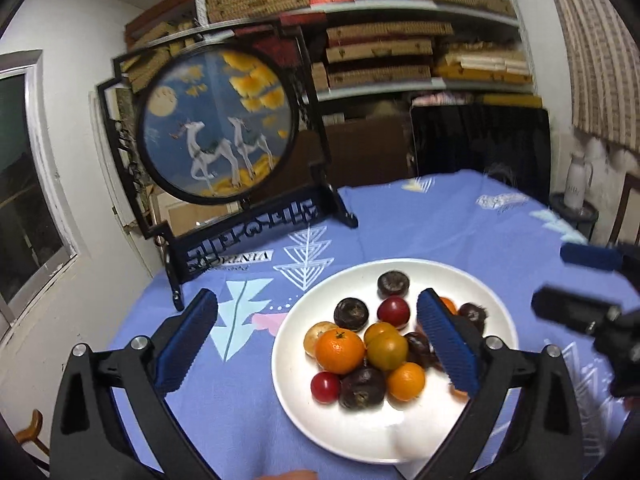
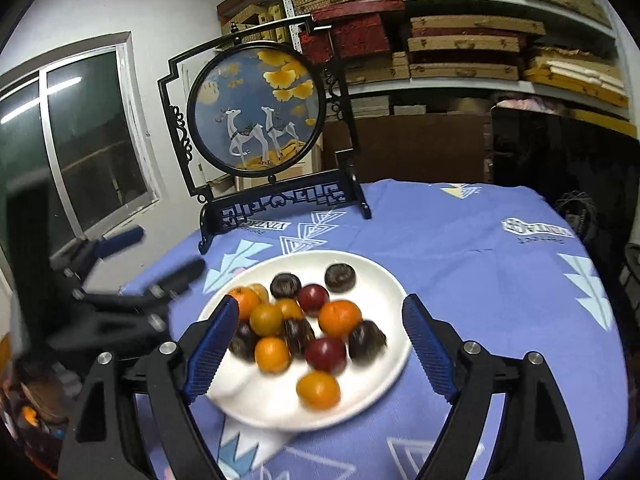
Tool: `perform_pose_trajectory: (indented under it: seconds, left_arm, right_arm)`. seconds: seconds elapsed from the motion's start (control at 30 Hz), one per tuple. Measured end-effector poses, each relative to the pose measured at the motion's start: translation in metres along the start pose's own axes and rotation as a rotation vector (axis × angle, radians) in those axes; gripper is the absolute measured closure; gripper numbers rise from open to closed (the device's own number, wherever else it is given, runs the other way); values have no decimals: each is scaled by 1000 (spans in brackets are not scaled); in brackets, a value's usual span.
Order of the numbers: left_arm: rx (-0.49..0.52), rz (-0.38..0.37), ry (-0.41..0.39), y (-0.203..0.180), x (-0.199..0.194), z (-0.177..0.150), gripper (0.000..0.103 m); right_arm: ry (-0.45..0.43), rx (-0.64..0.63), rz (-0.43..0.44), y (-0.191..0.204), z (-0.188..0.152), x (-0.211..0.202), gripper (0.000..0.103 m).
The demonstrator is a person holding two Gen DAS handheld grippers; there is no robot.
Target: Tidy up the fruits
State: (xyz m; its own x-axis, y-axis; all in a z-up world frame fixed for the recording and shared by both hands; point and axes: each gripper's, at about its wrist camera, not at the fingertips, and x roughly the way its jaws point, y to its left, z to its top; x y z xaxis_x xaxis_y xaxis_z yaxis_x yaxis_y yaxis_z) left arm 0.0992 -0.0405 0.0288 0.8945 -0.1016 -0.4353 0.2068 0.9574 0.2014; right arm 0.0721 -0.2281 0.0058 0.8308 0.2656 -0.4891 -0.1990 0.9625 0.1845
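Left hand-held gripper (image 1: 316, 344): matte black arms, ribbed blue pads (image 1: 186, 342), round silver screws. Right hand-held gripper (image 2: 320, 354) looks the same: black frame, blue ridged pads (image 2: 430, 354), silver bolts.

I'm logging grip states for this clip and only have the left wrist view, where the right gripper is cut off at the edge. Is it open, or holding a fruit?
Observer: Open and empty. In the right wrist view, the right gripper hovers with its fingers spread wide, framing the fruit on the white plate.
Operator: My own finger hides the plate's right side. Is anything there?
Observer: One orange fruit lies apart from the other fruit, near the plate's rim.
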Motion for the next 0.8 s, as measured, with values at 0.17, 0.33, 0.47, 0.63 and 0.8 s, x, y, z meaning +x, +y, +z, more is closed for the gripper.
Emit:
perform_pose_trajectory:
  seconds: [0.17,0.33,0.47,0.63,0.8]
  left_arm:
    - [-23,3,-67,1,-41,0,5]
    - [-50,-16,-111,2,-69,0,5]
    - [-58,-14,-130,2,-83,-1,5]
    - [-63,-6,-137,6,-92,-2,5]
    - [-62,-4,-132,9,-95,-6,5]
  right_arm:
    - [-36,-42,-12,12,-17,-31,15]
    - [-71,-74,-23,25,-26,-56,14]
    - [-101,-111,-47,39,-30,-68,14]
    - [-108,-142,-54,52,-34,-74,14]
    - [-94,-167,-64,61,-38,-71,14]
